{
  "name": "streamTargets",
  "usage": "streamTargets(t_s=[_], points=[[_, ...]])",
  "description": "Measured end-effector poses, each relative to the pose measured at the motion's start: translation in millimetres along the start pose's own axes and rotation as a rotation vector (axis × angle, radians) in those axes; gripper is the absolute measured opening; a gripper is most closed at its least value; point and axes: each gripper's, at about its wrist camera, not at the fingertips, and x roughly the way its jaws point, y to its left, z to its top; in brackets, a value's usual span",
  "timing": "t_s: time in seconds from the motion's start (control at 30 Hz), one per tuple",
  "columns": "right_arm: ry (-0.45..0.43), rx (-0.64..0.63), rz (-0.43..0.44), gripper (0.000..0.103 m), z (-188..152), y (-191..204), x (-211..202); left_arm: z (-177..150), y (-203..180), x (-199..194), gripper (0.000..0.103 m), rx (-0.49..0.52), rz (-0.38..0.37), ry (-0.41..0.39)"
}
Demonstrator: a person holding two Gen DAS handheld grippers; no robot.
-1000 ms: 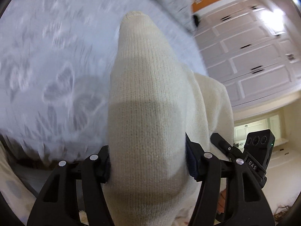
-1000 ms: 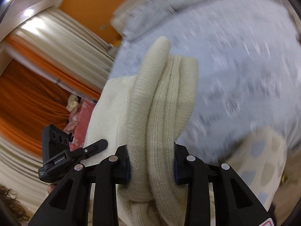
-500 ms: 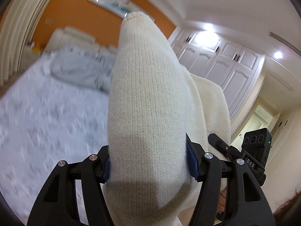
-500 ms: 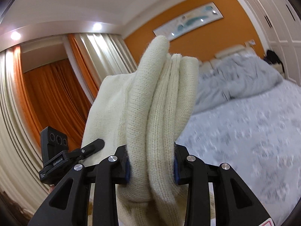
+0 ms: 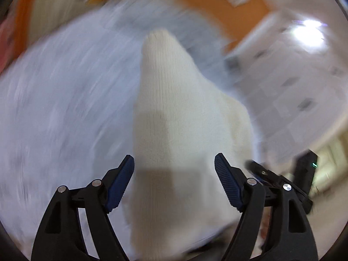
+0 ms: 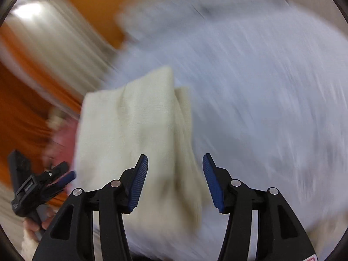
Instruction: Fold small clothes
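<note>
A cream knitted garment (image 5: 174, 130), folded into a thick bundle, lies between the fingers of my left gripper (image 5: 174, 180), whose blue pads stand apart from it on both sides. The same garment (image 6: 134, 130) shows in the right wrist view between the fingers of my right gripper (image 6: 175, 180), which is also open. The garment hangs over the pale blue patterned bed cover (image 5: 54, 108). Both views are heavily blurred by motion. The other gripper shows at the edge of each view (image 6: 39, 187).
The bed cover (image 6: 261, 97) fills most of both views. White wardrobe doors (image 5: 293, 87) stand at the right, an orange wall (image 6: 91, 4) and cream and orange curtains (image 6: 54, 50) at the left. A rumpled grey duvet lies at the bed's far end.
Both grippers have opened and let go of the cream garment. Both cameras swung from looking up at the room down toward the bed.
</note>
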Motion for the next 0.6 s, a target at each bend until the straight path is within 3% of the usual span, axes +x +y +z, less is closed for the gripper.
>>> streamTargets(t_s=[0.03, 0.1, 0.27, 0.37, 0.4, 0.43, 0.5, 0.6], points=[[0.024, 0.046, 0.008, 0.052, -13.1, -13.7, 5.4, -15.2, 25.6, 17.4, 0.063, -0.069, 0.057, 0.056], [0.02, 0.08, 0.042, 0.052, -37.4, -30.0, 0.8, -50.6, 63.2, 26.4, 0.063, -0.195, 0.032, 0.095], [0.023, 0.005, 0.015, 0.062, -38.7, -20.9, 3.9, -71.8, 54.3, 19.1, 0.079, -0.182, -0.032, 0.073], [0.042, 0.048, 0.063, 0.062, -26.7, -17.6, 29.1, -70.2, 39.2, 39.9, 0.081, -0.137, -0.003, 0.1], [0.065, 0.06, 0.075, 0.053, -23.8, -17.1, 40.2, -70.0, 36.5, 47.3, 0.077, -0.118, 0.023, 0.108], [0.084, 0.053, 0.083, 0.011, -23.1, -15.5, 48.8, -70.1, 32.7, 57.8, 0.071, -0.092, 0.062, 0.124], [0.102, -0.006, 0.022, 0.011, -23.7, -6.6, 60.8, -66.3, 35.7, 76.8, 0.05, -0.053, 0.154, 0.145], [0.133, -0.14, -0.1, 0.01, -33.2, 0.7, 80.2, -67.8, 44.7, 87.5, 0.051, -0.051, 0.181, 0.179]])
